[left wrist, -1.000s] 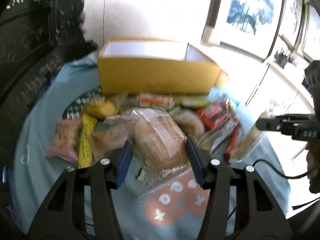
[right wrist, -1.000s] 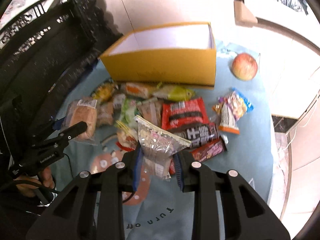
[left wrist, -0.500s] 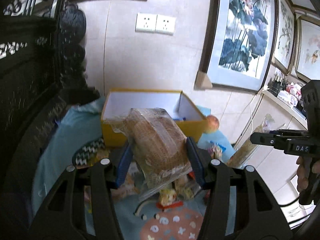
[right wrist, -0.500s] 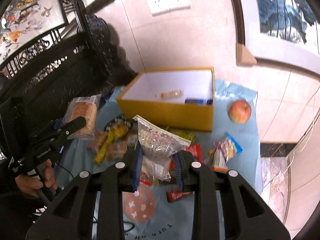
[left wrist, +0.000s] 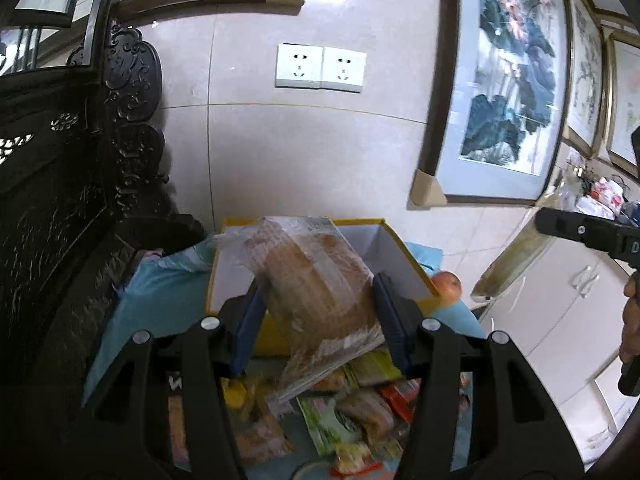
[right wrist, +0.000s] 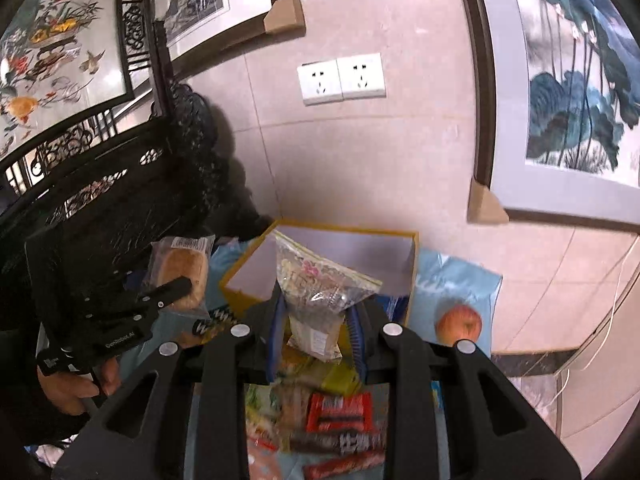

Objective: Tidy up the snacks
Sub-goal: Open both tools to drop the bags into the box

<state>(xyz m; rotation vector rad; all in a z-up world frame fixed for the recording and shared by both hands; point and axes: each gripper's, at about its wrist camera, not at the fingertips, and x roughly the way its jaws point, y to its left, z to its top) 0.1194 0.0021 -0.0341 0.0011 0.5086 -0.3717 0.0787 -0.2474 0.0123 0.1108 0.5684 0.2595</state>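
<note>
Snacks (right wrist: 340,412) on blue cloth (right wrist: 456,284) by tiled wall (left wrist: 304,152); left claw (left wrist: 318,320) clamping bread (left wrist: 316,280), right claw (right wrist: 316,332) clamping bag (right wrist: 316,284).

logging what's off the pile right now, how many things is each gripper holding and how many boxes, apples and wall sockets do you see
Wrapped bread held by left gripper: 1
Clear snack bag held by right gripper: 1
Yellow box: 1
Apple: 1
Wall sockets: 2
Total: 6

yellow box (right wrist: 400,236): open top | wall close behind | apple (right wrist: 459,323) right
</note>
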